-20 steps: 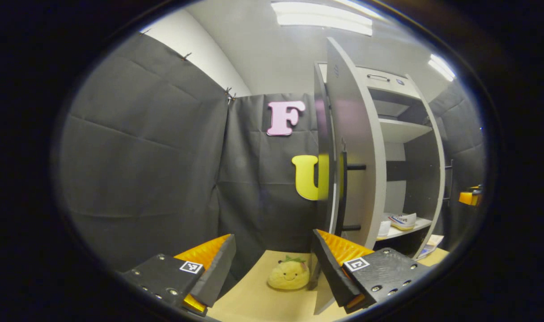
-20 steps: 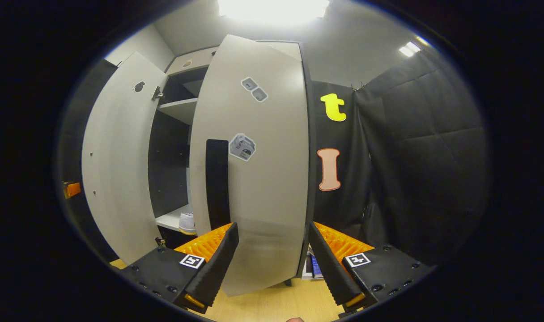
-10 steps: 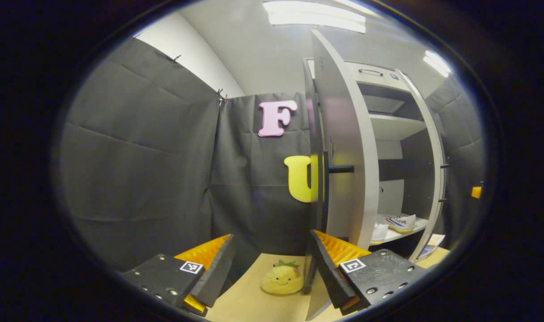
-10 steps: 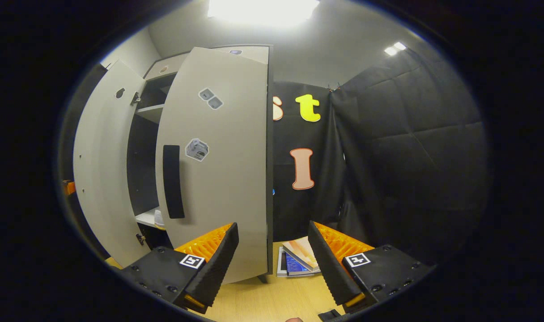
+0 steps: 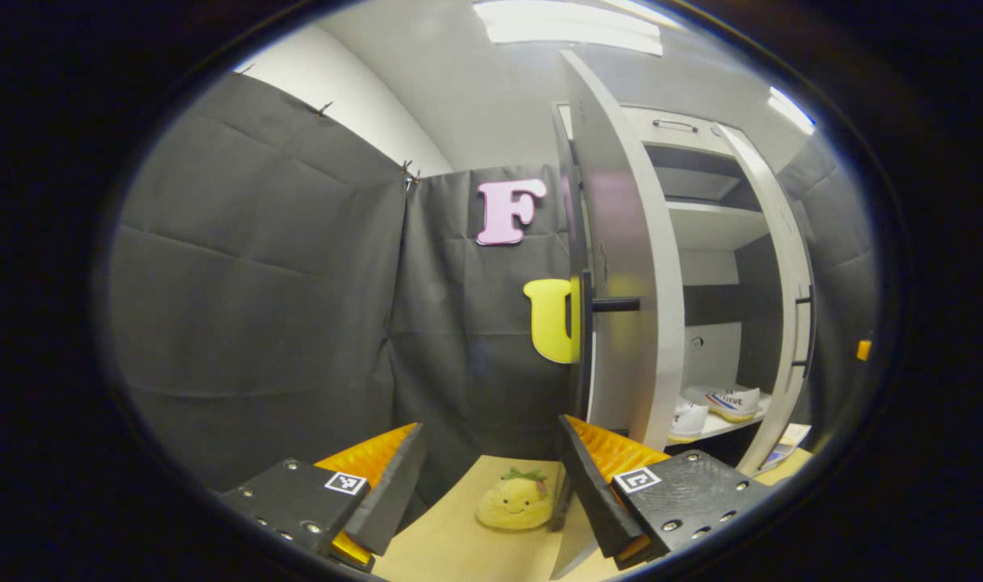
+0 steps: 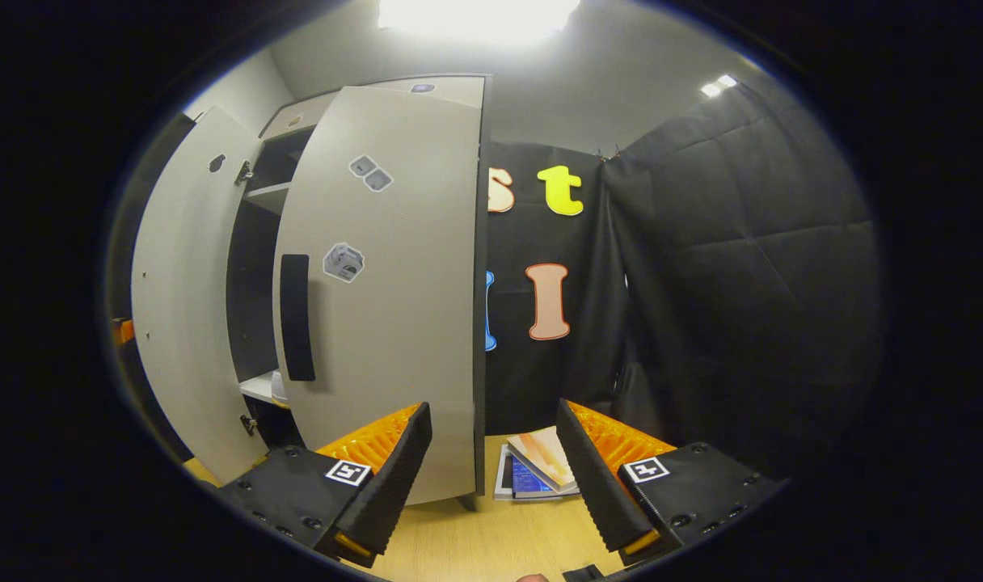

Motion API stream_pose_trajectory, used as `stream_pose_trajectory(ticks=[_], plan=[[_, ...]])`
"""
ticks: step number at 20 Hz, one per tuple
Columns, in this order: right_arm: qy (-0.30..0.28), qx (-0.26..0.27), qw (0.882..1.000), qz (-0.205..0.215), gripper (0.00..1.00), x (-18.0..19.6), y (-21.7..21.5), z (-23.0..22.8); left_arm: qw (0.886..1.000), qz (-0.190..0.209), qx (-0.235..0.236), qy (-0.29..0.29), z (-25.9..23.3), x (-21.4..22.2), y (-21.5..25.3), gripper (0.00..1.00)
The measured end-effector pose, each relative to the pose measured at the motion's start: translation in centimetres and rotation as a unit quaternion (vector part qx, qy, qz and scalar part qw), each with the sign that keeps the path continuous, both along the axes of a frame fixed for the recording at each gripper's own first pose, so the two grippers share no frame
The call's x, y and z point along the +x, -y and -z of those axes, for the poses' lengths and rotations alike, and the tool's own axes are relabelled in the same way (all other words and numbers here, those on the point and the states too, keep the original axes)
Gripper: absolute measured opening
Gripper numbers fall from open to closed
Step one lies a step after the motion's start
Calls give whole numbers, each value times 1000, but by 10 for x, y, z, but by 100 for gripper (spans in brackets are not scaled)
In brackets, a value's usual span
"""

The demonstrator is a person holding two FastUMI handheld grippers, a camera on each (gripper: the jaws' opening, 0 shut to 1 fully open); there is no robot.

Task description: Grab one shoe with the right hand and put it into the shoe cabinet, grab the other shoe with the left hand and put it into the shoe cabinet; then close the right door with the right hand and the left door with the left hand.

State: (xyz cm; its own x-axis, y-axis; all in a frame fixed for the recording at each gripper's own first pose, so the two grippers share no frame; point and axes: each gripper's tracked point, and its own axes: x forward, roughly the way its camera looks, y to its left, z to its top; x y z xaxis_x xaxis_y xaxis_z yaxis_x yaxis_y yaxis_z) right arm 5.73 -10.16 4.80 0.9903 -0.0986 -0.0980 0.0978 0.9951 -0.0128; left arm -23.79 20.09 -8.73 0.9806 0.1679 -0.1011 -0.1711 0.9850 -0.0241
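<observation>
The grey shoe cabinet [image 5: 706, 230] stands with both doors ajar. Two white shoes [image 5: 730, 402] sit side by side on its lower shelf. In the left gripper view the left door [image 5: 625, 267] is seen nearly edge-on, its black handle [image 5: 613, 305] sticking out. My left gripper [image 5: 487, 493] is open and empty, its right finger low by that door's bottom edge. In the right gripper view the right door [image 6: 394, 307] with its black handle [image 6: 296, 317] covers most of the opening; a sliver of shoe [image 6: 277, 390] shows behind it. My right gripper [image 6: 491, 477] is open and empty just in front of the door's lower corner.
A yellow plush toy [image 5: 514, 501] lies on the wooden floor between the left gripper's fingers, against the cloth wall. A stack of books [image 6: 536, 469] lies on the floor right of the cabinet. The left door [image 6: 188, 307] stands wide at the left of the right gripper view.
The right door has swung further toward shut, narrowing the opening, and the books have come into sight beside it. The left gripper and left door have barely shifted.
</observation>
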Motion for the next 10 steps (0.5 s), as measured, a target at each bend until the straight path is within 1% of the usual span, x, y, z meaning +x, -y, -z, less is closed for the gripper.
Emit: stream_pose_trajectory(ticks=[5,6,7,10], plan=[[1,5,1000,-3,98,6,7,1,1000,-4,-5,-1,-1,-4,6,94],[1,8,1000,-5,97,8,7,1,1000,0,-7,-1,0,-6,9,95],[3,8,1000,-7,97,9,6,0,1000,-3,-6,-1,-1,-4,11,89],[4,1,1000,-12,97,11,7,1,1000,-5,-1,1,-3,-5,16,89]])
